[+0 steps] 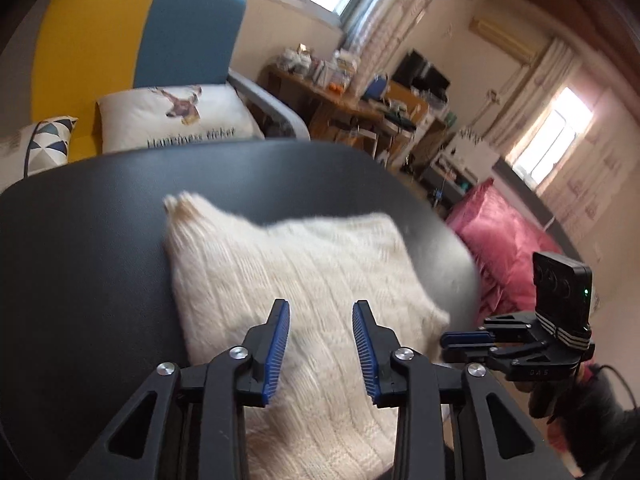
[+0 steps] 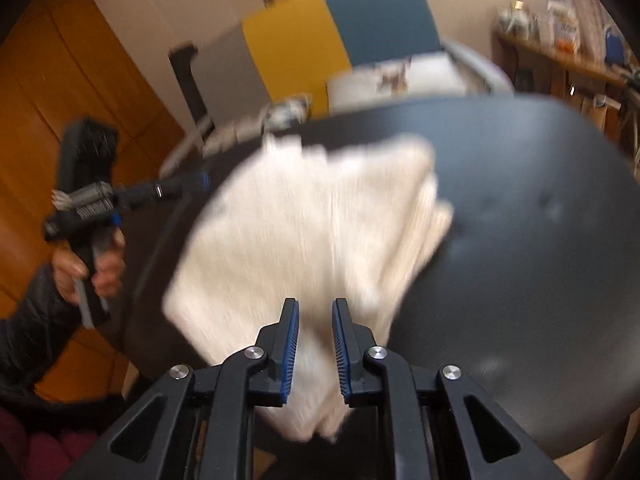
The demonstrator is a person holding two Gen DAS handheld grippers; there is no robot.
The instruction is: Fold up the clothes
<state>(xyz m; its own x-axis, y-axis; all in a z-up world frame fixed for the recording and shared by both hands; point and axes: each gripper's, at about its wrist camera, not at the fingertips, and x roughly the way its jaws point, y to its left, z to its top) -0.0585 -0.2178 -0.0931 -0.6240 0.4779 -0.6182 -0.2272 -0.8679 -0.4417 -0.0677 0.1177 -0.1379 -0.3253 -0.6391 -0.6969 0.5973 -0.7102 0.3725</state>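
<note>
Cream ribbed knit garment (image 1: pixel 296 276), folded into a rough rectangle, lay on the round dark grey tabletop (image 1: pixel 92 220) in the left wrist view, its near edge reaching the table's near rim and one fuzzy corner pointing toward the far rim. Above the garment's near part the left gripper (image 1: pixel 320 312) stood with its blue-padded fingers (image 1: pixel 280 344) apart, no cloth between them and no pad touching the knit. Just off the table's right rim the right gripper (image 1: pixel 460 340) showed side-on with a small black camera box (image 1: pixel 560 284) on top; from that angle its jaws could not be read. Beyond the table's far rim stood a yellow and blue chair (image 1: pixel 132 36) holding a white cushion with a deer print (image 1: pixel 176 116), and past the right rim lay a pink quilted cover (image 1: pixel 500 236). In the right wrist view, blurred by motion, the garment (image 2: pixel 304 220) lay across the left part of the tabletop (image 2: pixel 540 240), and a fold of it overhung the near rim and ran down between the right gripper's (image 2: pixel 316 304) fingers, which were narrowly apart; whether the pads pressed it could not be told. Left of the table a hand (image 2: pixel 80 272) in a dark sleeve held the left gripper (image 2: pixel 200 180) at the table's left rim.
</note>
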